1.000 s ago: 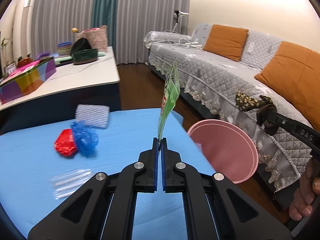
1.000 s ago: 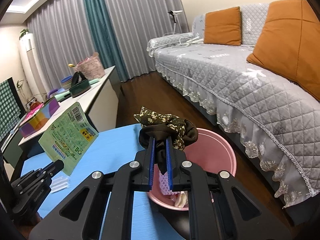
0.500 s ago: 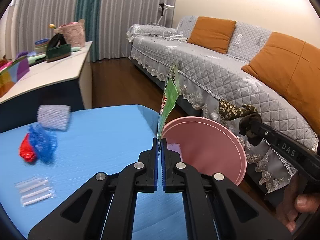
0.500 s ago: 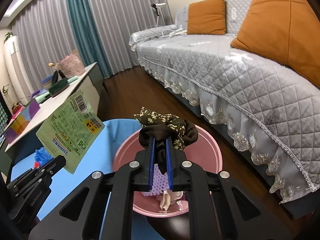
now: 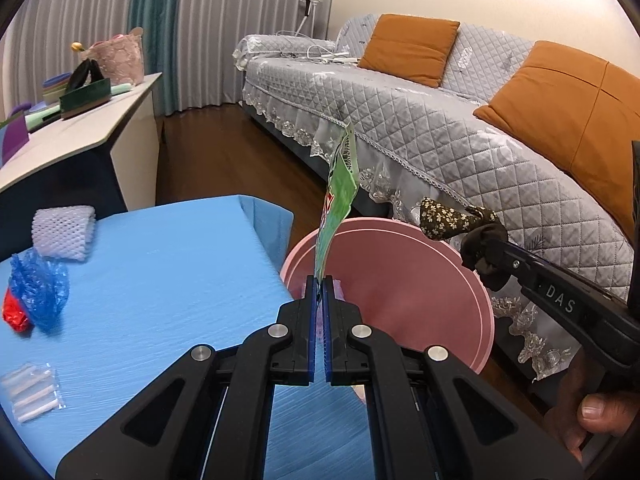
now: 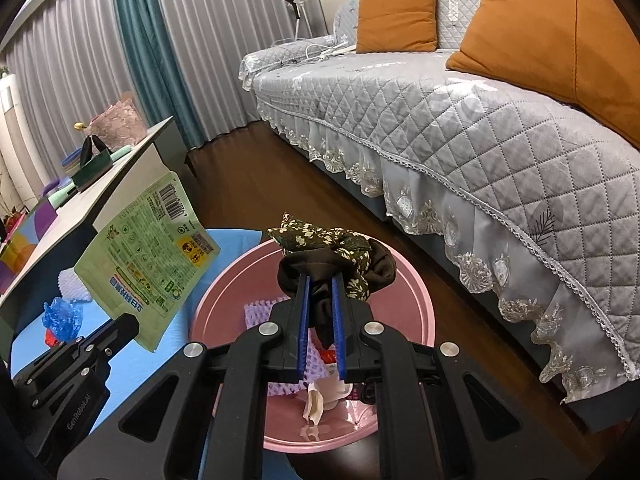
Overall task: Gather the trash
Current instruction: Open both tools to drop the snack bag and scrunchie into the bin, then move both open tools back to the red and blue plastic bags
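My left gripper (image 5: 319,285) is shut on a green snack wrapper (image 5: 338,196), held upright at the near rim of the pink bin (image 5: 476,300). The wrapper also shows flat in the right wrist view (image 6: 148,256). My right gripper (image 6: 319,284) is shut on a dark floral scrunchie (image 6: 340,248) and holds it over the pink bin (image 6: 424,300), which contains purple foam net and paper scraps. The scrunchie also shows in the left wrist view (image 5: 456,224).
On the blue table (image 5: 160,272) lie a white foam net (image 5: 64,232), a blue plastic wad with a red piece (image 5: 36,292) and a clear packet (image 5: 30,392). A grey sofa (image 5: 460,136) stands right of the bin. A white desk (image 5: 76,136) stands behind.
Both grippers moved right toward the pink bin with their loads. The bin now lies directly beneath the scrunchie and in front of the wrapper. Both grips unchanged.
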The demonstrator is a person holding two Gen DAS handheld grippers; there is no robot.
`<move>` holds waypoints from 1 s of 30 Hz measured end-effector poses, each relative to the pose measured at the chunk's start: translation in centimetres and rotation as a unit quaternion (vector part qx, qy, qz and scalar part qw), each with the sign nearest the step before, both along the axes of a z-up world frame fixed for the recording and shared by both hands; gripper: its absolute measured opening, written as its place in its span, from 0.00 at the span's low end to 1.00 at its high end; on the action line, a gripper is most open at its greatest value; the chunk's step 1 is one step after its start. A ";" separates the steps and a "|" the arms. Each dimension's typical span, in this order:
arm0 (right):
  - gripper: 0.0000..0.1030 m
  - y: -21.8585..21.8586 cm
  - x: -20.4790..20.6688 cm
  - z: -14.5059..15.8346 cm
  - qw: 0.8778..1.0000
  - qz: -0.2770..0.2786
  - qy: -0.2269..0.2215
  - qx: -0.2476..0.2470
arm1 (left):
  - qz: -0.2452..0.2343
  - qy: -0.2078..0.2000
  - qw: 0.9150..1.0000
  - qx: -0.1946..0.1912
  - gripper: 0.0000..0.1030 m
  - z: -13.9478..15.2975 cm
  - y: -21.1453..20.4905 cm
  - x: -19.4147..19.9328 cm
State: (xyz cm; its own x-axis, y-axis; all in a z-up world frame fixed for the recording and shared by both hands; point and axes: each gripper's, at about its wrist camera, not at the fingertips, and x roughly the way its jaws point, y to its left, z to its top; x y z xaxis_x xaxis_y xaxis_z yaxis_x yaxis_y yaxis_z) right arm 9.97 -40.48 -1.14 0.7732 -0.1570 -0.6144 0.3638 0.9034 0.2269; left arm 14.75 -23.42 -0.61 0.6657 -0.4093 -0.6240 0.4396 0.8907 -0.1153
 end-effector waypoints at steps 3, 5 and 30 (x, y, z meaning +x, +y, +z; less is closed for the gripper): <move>0.18 -0.1 0.2 -0.2 1.000 -0.003 0.008 0.000 | -0.007 0.009 1.000 0.000 0.03 -0.2 -0.2 0.2; 0.32 -0.3 0.2 -0.4 1.000 -0.010 0.017 0.004 | -0.007 0.028 1.000 -0.001 0.06 -0.7 -0.2 0.6; 0.43 7.3 -0.2 3.7 0.999 0.031 -0.018 -0.002 | 0.090 -0.003 0.996 -0.004 0.30 3.5 10.7 -2.0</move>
